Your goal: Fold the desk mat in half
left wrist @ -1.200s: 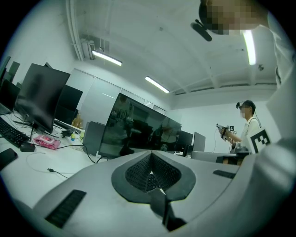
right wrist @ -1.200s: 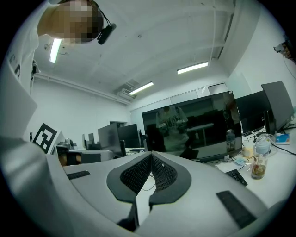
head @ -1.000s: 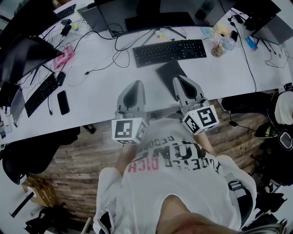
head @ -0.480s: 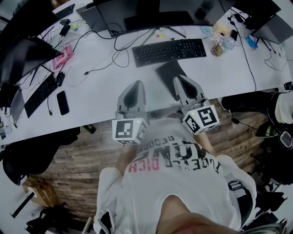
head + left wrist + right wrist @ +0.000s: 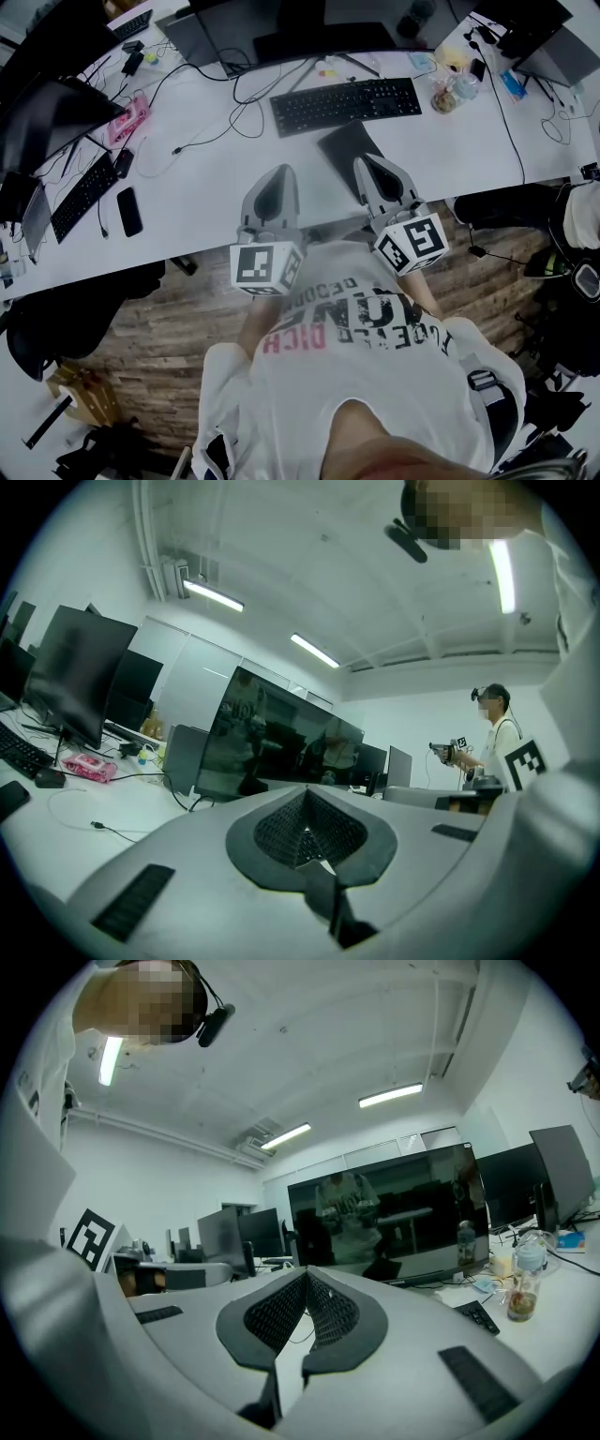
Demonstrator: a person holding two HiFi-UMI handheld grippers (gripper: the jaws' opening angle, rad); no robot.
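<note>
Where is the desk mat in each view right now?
Head view: desk mat lies just beyond the right gripper, nearer than the keyboard.
Left gripper view: not in it.
Right gripper view: not in it.
Shared landmark: the wide monitor, in all three.

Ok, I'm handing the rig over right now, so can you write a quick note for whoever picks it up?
Left tongs: shut, empty, held level over the desk near its front edge.
Right tongs: shut, empty, level, tip at the near right corner of the desk mat as the head view shows it.
Desk mat: flat and unfolded, just in front of the keyboard.
Done: nothing yet.
Left: grip one edge, likely with both tongs, and fold the mat in half.
</note>
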